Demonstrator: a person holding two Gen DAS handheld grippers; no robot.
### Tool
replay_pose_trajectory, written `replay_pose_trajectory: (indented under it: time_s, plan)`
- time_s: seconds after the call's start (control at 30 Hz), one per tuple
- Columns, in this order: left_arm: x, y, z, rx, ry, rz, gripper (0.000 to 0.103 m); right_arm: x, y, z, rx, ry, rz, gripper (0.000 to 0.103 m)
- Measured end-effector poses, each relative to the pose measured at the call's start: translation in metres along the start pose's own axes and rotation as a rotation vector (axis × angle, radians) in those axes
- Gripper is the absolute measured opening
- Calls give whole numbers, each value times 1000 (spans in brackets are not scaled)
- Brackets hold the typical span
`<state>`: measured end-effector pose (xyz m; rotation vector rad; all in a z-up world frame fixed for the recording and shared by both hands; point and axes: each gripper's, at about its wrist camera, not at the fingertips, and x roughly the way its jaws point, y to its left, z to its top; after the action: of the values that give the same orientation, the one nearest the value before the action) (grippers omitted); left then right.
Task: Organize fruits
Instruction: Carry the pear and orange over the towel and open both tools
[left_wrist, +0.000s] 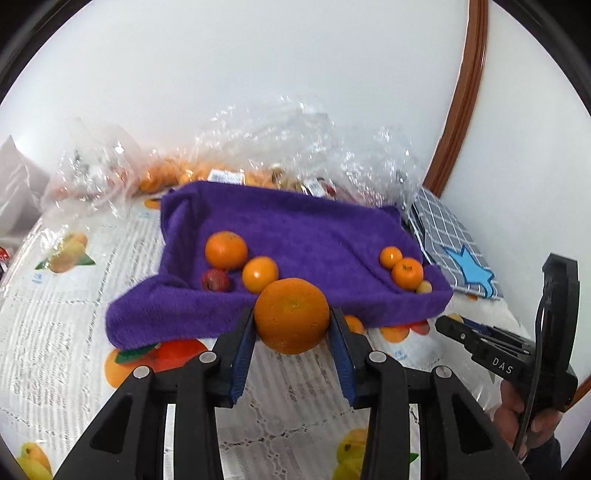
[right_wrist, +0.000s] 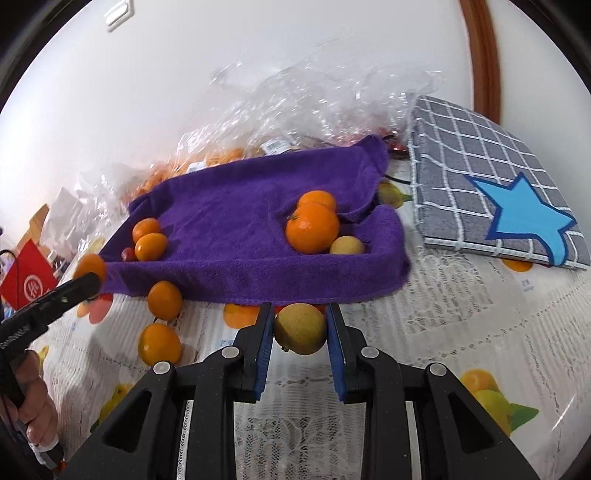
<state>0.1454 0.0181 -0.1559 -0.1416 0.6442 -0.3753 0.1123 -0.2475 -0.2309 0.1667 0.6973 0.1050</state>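
My left gripper is shut on a large orange, held just in front of the near edge of the purple towel. Two oranges and a small red fruit lie on the towel's left side. Two smaller oranges and a pale fruit lie at its right. My right gripper is shut on a yellow-green fruit before the towel. Two loose oranges rest on the table. In the right wrist view the left gripper shows at the left with its orange.
Crinkled clear plastic bags holding more fruit sit behind the towel against the white wall. A grey checked cloth with a blue star lies to the right. A red bag stands at far left. A fruit-printed tablecloth covers the table.
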Motion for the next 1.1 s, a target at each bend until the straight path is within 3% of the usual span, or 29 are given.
replay_pose_trajectory:
  time_s: [0.37, 0.67, 0.93, 1.1]
  plan:
    - [-12, 25, 11, -106, -61, 24, 38, -14, 15, 0, -33, -30, -13, 28]
    - [-19, 50, 16, -170, -99, 80, 38, -20, 35, 28, -81, -79, 5, 28]
    - [-22, 73, 18, -241, -116, 119, 38, -5, 50, 51, -131, -100, 25, 28]
    - [-18, 74, 16, -234, -114, 130, 38, 25, 55, 56, -166, -51, 30, 28]
